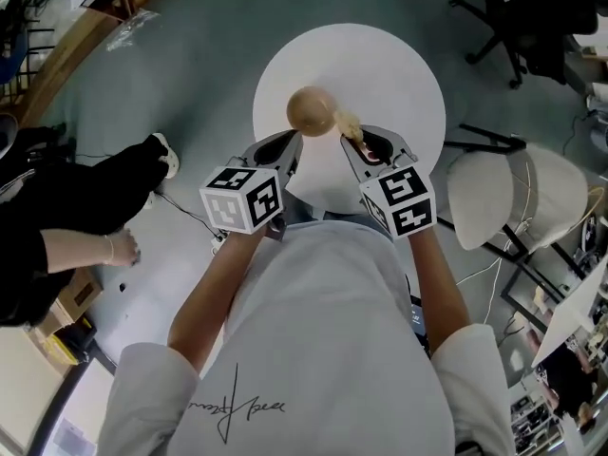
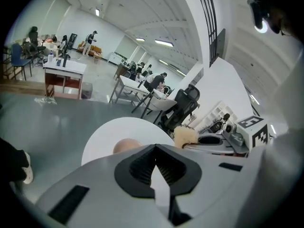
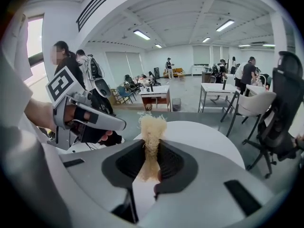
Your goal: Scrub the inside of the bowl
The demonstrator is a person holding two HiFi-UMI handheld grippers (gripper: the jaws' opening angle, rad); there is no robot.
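Above the table [image 1: 408, 74], bowl [image 1: 311, 109] just beyond left fingers [image 1: 281, 152] (pressed together); scrubber [image 3: 152, 127] pinched in right fingers [image 3: 174, 163].

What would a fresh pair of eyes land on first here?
A rounded tan bowl stands out against the round white table, just ahead of both grippers. The right gripper clamps a pale fibrous scrubber in its jaws, right beside the bowl; the left gripper has its jaws together with nothing between them.

Count: 1 round white table [image 1: 399, 74], 1 wooden bowl [image 1: 311, 109], 1 fibre scrubber [image 1: 350, 123], 2 grippers – L gripper [image 1: 294, 142], R gripper [image 1: 351, 145]; chairs nr table: 1 white chair [image 1: 518, 193], 1 black office chair [image 1: 532, 12].
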